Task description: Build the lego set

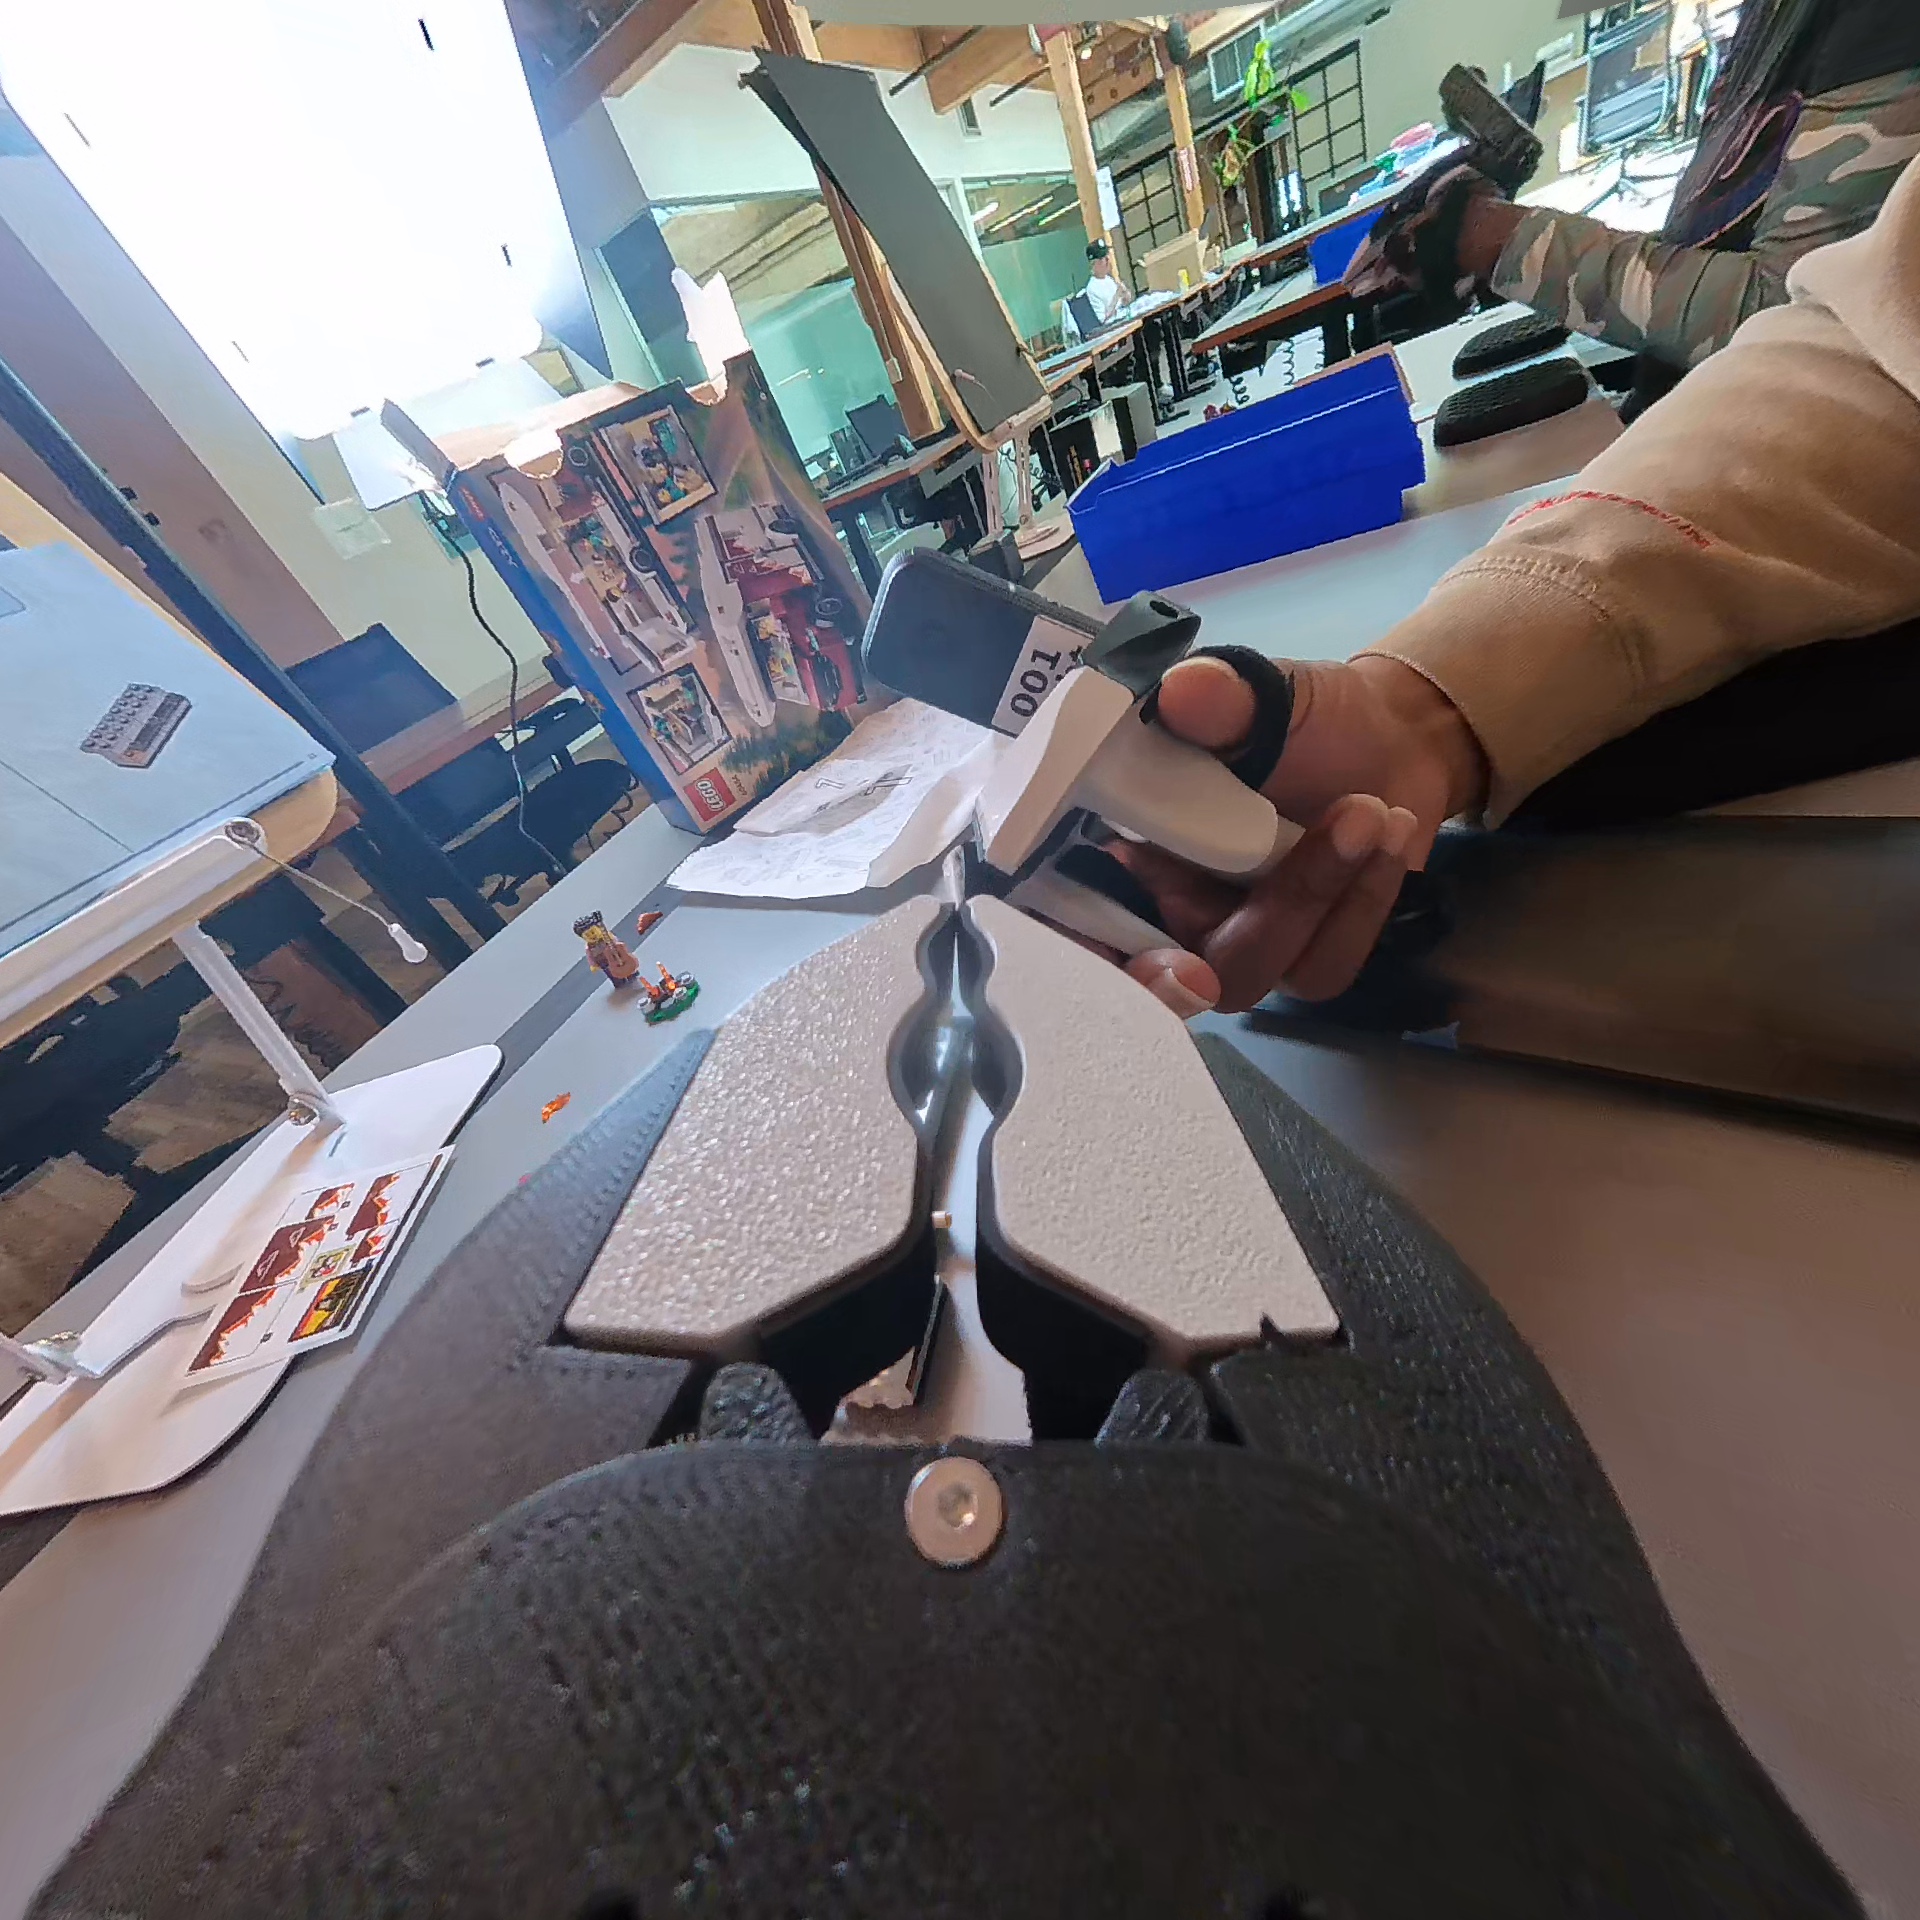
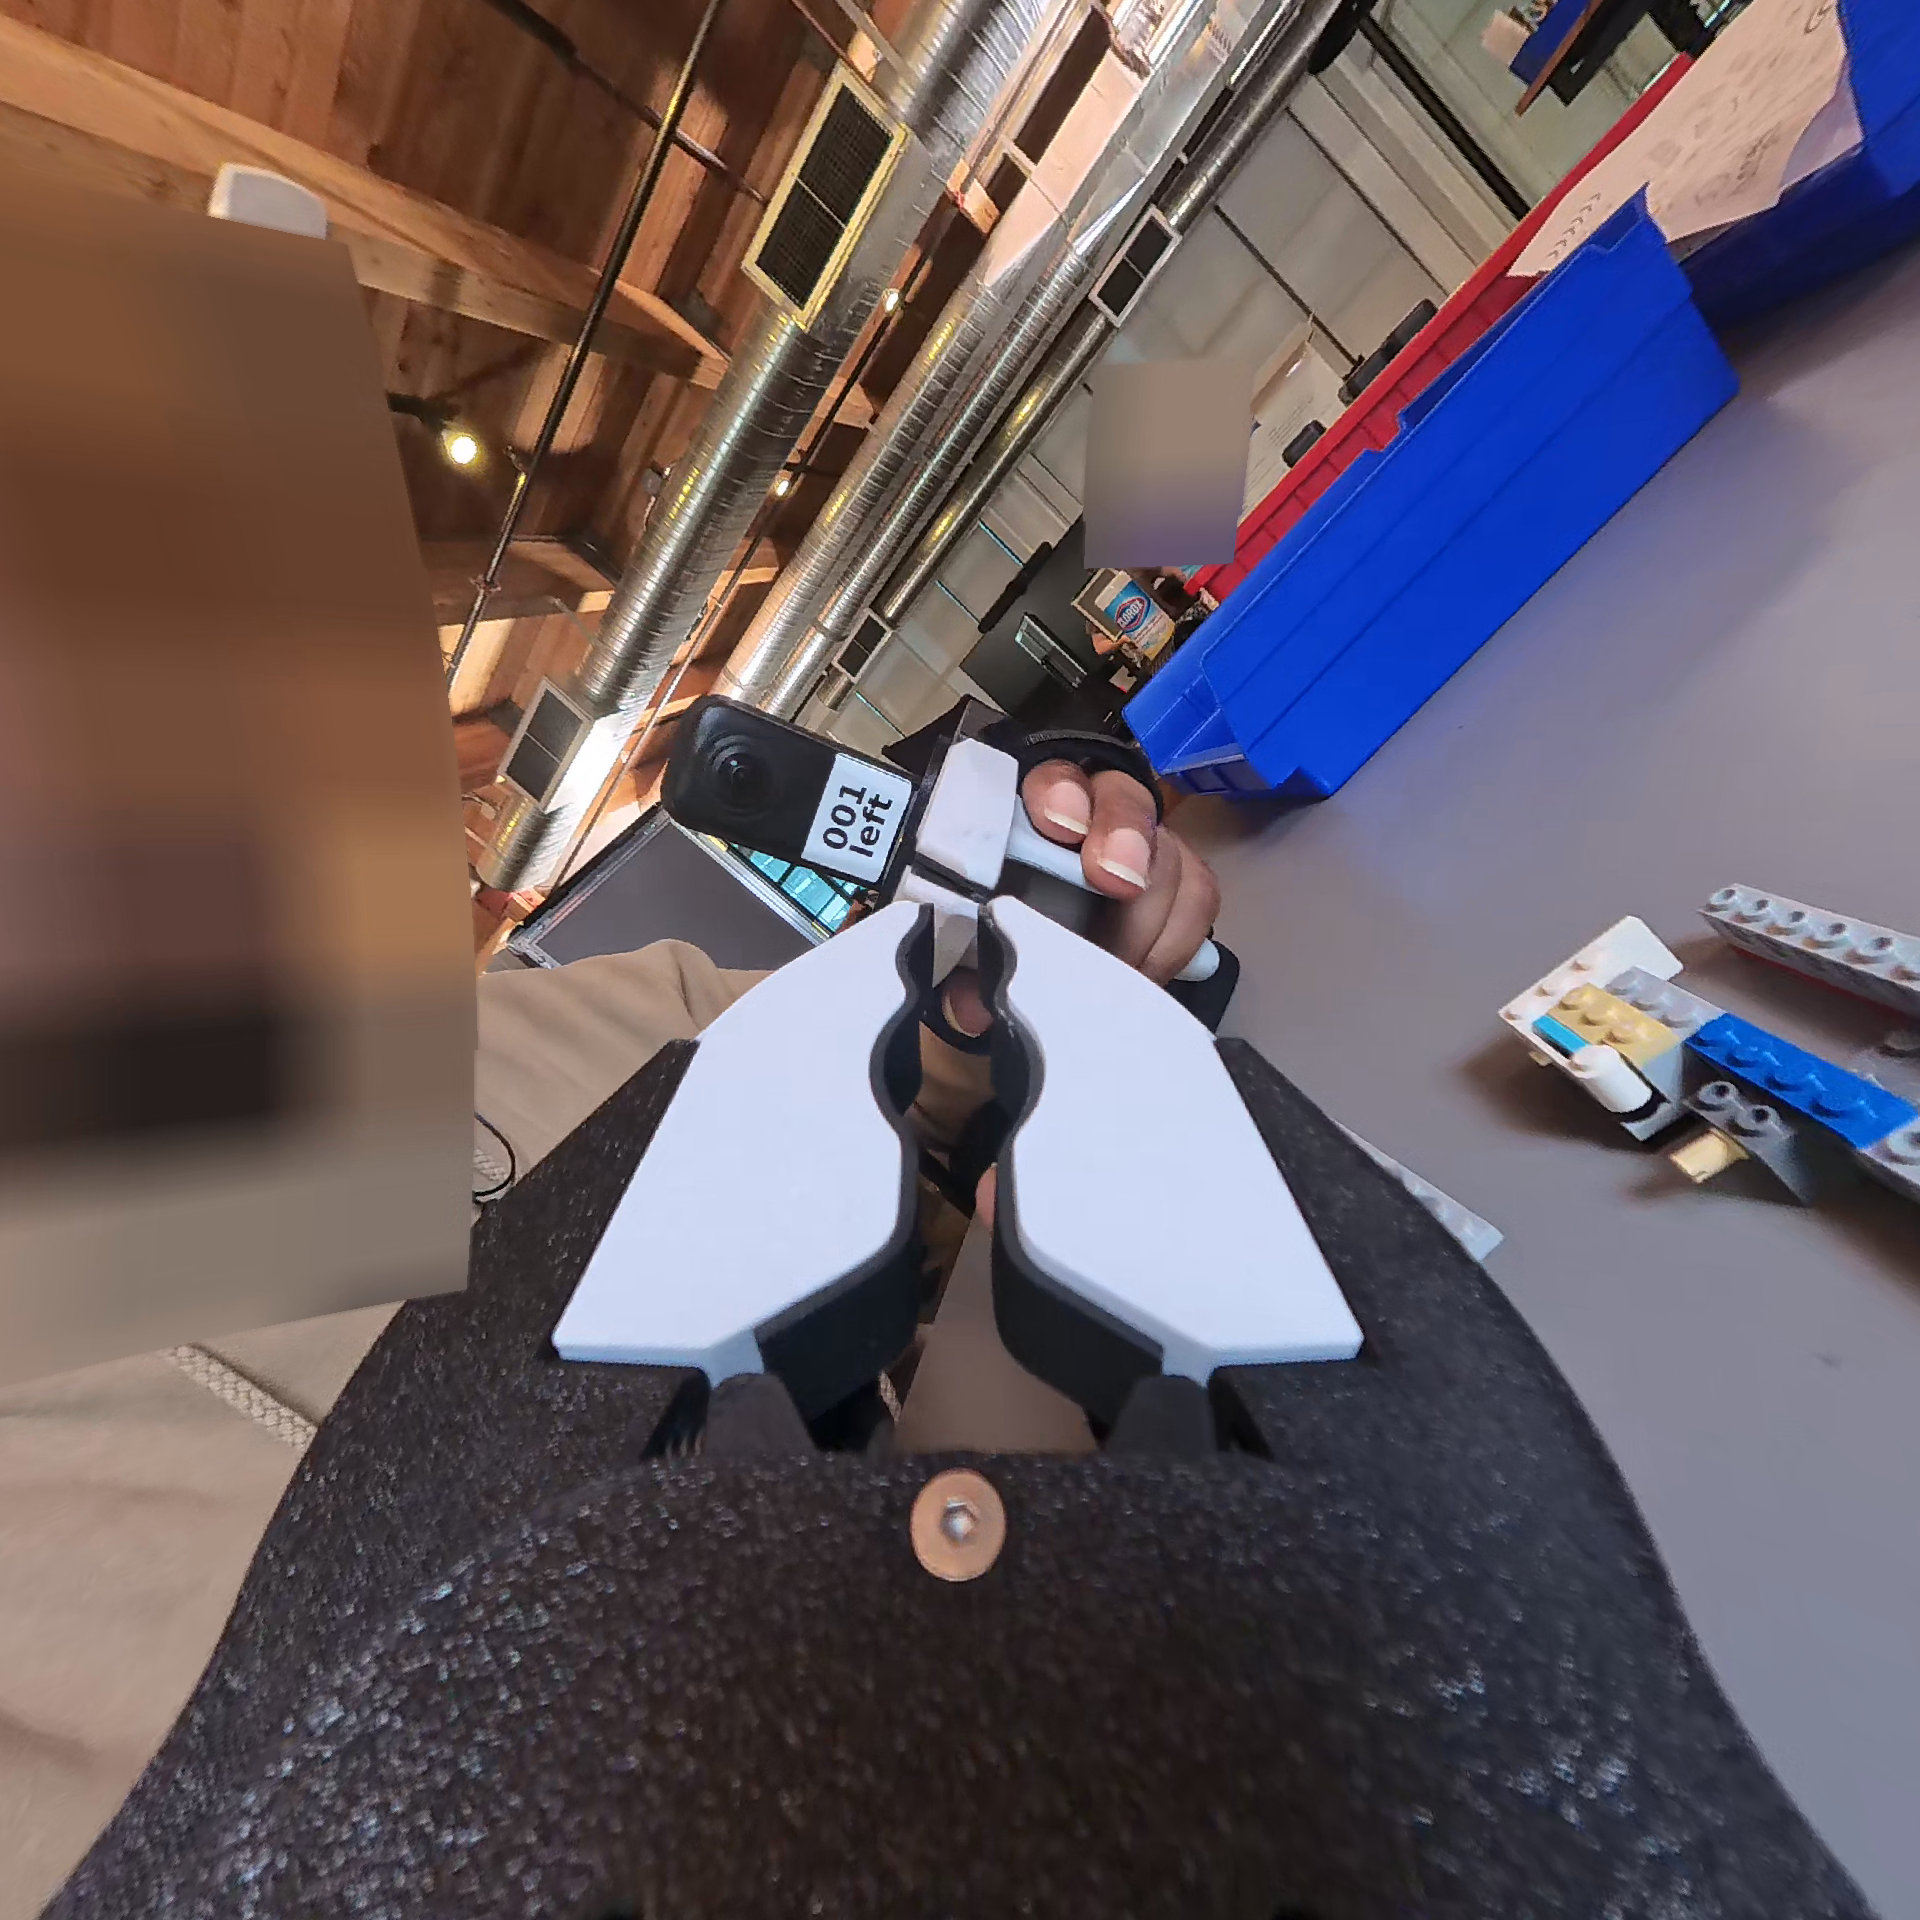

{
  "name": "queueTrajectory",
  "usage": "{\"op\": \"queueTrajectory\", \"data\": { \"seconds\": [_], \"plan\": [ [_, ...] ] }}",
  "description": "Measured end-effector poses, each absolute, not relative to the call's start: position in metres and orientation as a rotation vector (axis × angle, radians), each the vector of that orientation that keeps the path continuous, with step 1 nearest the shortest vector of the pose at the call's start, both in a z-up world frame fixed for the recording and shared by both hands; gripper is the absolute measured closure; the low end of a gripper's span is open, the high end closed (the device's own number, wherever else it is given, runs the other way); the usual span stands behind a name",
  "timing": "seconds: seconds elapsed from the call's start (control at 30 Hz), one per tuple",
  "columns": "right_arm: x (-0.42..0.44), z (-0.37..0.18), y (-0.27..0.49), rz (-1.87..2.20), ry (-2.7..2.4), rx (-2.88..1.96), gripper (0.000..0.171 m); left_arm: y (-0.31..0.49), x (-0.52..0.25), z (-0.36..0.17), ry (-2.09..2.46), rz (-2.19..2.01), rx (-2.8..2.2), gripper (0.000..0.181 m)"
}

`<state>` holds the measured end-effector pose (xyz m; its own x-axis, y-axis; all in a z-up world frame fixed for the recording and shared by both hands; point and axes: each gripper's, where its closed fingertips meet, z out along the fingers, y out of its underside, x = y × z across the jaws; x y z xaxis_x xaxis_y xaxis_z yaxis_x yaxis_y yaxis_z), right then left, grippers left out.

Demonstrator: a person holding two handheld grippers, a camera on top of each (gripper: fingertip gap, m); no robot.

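My left gripper (image 1: 957, 914) and my right gripper (image 2: 961, 920) face each other tip to tip above the grey table (image 1: 1558, 1299). Both are shut, and a thin white piece (image 1: 952, 881) shows where the tips meet; what it is is too small to tell. Each gripper is held in a person's hand, the right one (image 1: 1081, 790) in the left wrist view and the left one (image 2: 966, 821) in the right wrist view. A part-built model (image 2: 1714, 1070) of white, yellow, blue and grey bricks lies on the table to the right, with a long grey studded piece (image 2: 1829, 945) behind it.
The Lego box (image 1: 665, 592) stands at the back, with white paper sheets (image 1: 831, 821) by it. A minifigure (image 1: 608, 951), a small campfire build (image 1: 665, 992) and an orange piece (image 1: 556, 1107) lie left. A sticker sheet (image 1: 301, 1268) and booklet stand (image 1: 125, 727) are far left. Blue bins (image 2: 1455, 540) stand behind. The tips of both grippers are at nearly the same place. From either gripper's tips it is about 15 cm to the long grey studded piece (image 2: 1829, 945).
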<state>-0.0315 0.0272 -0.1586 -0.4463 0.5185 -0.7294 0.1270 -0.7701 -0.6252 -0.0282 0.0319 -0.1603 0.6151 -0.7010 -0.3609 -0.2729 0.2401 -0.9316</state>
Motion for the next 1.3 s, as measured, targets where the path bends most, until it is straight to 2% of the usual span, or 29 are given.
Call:
{"op": "queueTrajectory", "data": {
  "seconds": [0.27,0.4,0.53,0.63,0.73,0.97,1.3],
  "plan": [
    [-0.027,-0.157,0.038,2.207,-0.915,-1.494,0.164,0.042,-0.042,-0.167,0.888,-0.330,-1.401,0.181],
    [-0.018,-0.154,0.059,2.009,-0.971,-1.507,0.160,0.050,-0.052,-0.172,0.866,-0.318,-1.453,0.179],
    [0.007,-0.166,0.109,1.425,-1.119,-1.575,0.158,0.053,-0.052,-0.185,0.895,-0.340,-1.528,0.171],
    [0.038,-0.201,0.148,0.906,-1.282,-1.678,0.158,0.051,-0.048,-0.199,0.944,-0.363,-1.590,0.164],
    [0.062,-0.243,0.153,0.628,-1.507,-1.794,0.153,0.050,-0.045,-0.207,0.978,-0.370,-1.615,0.164],
    [0.076,-0.278,0.142,0.435,-1.741,-1.837,0.151,0.049,-0.043,-0.212,1.004,-0.359,-1.629,0.164],
    [0.067,-0.279,0.145,0.313,-1.777,-1.722,0.159,0.045,-0.039,-0.217,1.037,-0.366,-1.635,0.164]
  ]
}}
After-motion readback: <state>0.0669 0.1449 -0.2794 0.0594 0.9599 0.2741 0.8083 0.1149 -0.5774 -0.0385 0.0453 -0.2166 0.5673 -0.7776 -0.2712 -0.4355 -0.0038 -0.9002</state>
